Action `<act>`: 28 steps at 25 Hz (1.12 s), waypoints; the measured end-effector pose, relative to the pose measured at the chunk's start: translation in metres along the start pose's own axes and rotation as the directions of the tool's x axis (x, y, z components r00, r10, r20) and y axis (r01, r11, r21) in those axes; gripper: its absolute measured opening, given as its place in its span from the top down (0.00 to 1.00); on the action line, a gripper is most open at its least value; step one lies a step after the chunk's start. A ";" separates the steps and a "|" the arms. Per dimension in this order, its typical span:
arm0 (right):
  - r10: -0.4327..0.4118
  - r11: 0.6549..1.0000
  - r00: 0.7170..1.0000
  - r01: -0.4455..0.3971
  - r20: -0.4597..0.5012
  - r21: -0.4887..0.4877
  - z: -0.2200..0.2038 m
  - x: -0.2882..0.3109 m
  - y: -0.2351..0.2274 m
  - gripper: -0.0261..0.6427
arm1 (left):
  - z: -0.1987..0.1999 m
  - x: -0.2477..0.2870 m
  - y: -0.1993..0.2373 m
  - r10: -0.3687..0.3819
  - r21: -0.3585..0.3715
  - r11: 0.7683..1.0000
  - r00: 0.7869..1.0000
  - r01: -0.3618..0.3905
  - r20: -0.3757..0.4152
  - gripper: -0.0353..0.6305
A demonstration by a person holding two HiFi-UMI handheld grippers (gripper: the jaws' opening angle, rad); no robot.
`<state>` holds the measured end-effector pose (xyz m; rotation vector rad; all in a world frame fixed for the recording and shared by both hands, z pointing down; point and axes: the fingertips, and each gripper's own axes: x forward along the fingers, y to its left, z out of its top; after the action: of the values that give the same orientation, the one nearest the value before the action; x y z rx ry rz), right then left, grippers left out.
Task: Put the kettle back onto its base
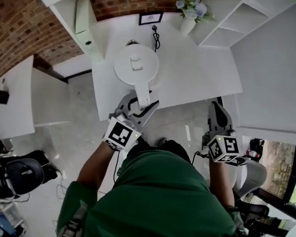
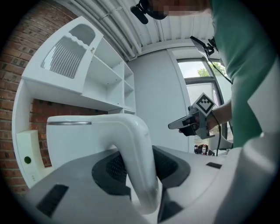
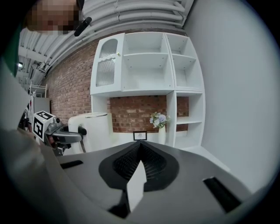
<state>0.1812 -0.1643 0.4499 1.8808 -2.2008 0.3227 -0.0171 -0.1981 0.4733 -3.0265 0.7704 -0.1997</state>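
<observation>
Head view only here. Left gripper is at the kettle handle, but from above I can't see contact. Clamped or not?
Observer: Clamped. In the left gripper view the kettle handle runs down between the pads of the left gripper, and both press on it.
Operator: Right gripper carrying anything?
Observer: No. The right gripper view shows the right gripper with its jaws together and nothing between them.
Operator: Anything above the kettle?
Observer: A white wall cabinet with a ribbed door hangs higher up behind it, so I'd lift with some care.
</observation>
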 end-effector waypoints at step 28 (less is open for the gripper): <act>0.086 0.996 0.995 -0.086 -0.046 -0.010 0.017 0.122 -0.078 0.94 | -0.064 0.134 0.049 0.049 -0.056 0.997 0.995 -0.054 -0.087 0.72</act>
<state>0.2395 -0.2958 0.4731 1.7578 -2.2525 0.3626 0.0684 -0.3037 0.5512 -3.0663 0.8744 -0.3139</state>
